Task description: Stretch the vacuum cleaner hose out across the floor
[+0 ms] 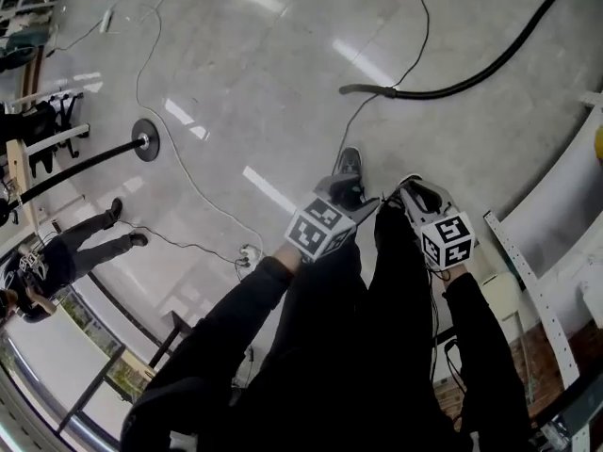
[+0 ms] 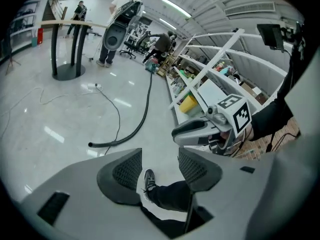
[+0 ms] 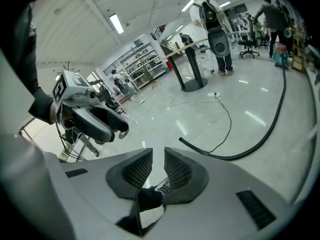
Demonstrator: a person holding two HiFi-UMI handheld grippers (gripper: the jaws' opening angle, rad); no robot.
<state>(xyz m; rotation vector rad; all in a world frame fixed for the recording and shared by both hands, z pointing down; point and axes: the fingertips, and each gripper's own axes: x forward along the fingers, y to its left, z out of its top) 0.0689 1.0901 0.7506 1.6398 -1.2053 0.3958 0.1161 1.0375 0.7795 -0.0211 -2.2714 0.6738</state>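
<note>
The black vacuum hose [image 1: 471, 81] lies in a curve on the grey floor ahead of me, its loose end [image 1: 347, 89] pointing left. Both gripper views show it too, as the hose [image 2: 142, 119] and the hose [image 3: 260, 144], well beyond the jaws. My left gripper [image 1: 350, 194] is raised over my legs, open, with only my shoe and trouser leg seen through its gap [image 2: 159, 165]. My right gripper [image 1: 415, 194] hangs beside it, its pads [image 3: 142, 168] a narrow slit apart with nothing between them. Neither gripper touches the hose.
A thin white cable [image 1: 179, 168] loops over the floor to a power strip [image 1: 248, 252]. A round-footed stand [image 1: 144, 139] is at the left, with a person [image 1: 66, 252] near it. White shelving [image 1: 556, 215] lines the right side. More people stand far off [image 2: 117, 24].
</note>
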